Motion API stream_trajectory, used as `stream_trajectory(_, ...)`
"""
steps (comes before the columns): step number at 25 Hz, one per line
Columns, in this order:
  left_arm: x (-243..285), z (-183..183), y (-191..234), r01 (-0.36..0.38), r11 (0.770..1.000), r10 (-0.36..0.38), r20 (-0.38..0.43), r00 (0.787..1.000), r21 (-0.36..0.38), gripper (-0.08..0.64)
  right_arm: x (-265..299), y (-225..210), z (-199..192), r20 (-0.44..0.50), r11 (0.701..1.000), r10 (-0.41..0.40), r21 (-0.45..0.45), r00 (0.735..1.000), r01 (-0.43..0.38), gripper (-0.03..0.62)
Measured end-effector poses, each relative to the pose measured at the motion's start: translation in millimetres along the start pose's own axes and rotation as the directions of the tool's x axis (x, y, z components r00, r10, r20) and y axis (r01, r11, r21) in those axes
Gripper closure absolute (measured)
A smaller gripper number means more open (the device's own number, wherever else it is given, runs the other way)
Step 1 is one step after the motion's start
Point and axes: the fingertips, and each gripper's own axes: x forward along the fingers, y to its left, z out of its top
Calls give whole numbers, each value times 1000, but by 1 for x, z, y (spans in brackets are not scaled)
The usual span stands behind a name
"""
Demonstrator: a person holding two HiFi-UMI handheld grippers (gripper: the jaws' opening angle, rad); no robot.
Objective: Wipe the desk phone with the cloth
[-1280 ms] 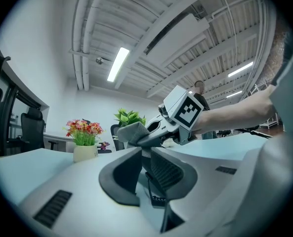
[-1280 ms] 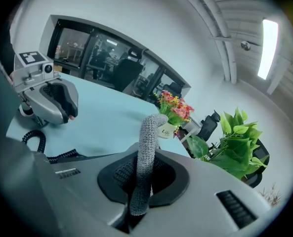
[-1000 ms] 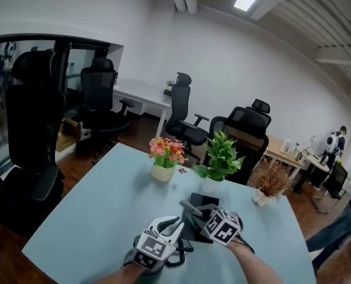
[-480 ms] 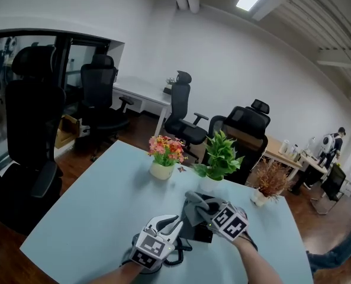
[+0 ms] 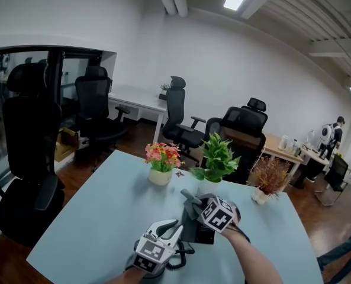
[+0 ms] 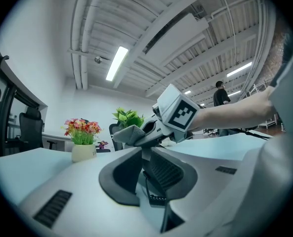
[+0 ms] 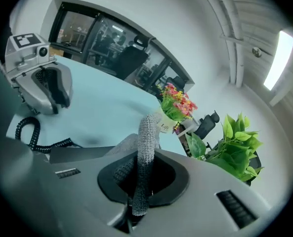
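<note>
Left gripper (image 5: pixel 170 228) clamped on handset (image 6: pixel 162 172), held just left of phone (image 5: pixel 200 234), which sits on near side of bench (image 5: pixel 104 212). Right gripper (image 5: pixel 190 201) pinching cloth (image 7: pixel 145 147); swung back from right onto phone's far end, so wiping under way, more passes likely

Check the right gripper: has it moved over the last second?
Yes. Judged against the green potted plant, the right gripper, shut on the grey cloth, has slid forward over the desk phone, ending nearer the plant and slightly left.

Grey cloth (image 6: pixel 122 133) in the right gripper (image 6: pixel 142 132)'s tongs; flower pot (image 6: pixel 83 152) further left.
</note>
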Motion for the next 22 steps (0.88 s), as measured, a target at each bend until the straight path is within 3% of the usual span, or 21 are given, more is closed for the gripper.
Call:
stream_trajectory(6,-1,-2,2,-4,1000,4,0,1000,-9,494,-30,86,-7,-22,982,148,-114,989,-149,615)
stream_trajectory(9,-2,-1,2,-3,1000,3,-2,1000,-14,494,-51,136,-14,-43,956,250,-147,967,-254,604)
stream_trajectory(12,-3,1,3,-4,1000,4,-3,1000,-19,494,-65,155,-22,-85,931,302,-187,949,-313,604)
stream_trajectory(15,-5,0,1,-5,1000,5,-2,1000,-20,494,-68,120,-23,-28,959,249,-130,968,-250,604)
stream_trajectory(18,-5,2,2,-9,1000,9,0,1000,-24,494,-68,45,-14,77,992,118,32,990,-121,604)
stream_trajectory(22,-4,1,-2,9,999,-9,2,1000,-44,494,-49,-25,-26,76,991,-20,135,997,10,604)
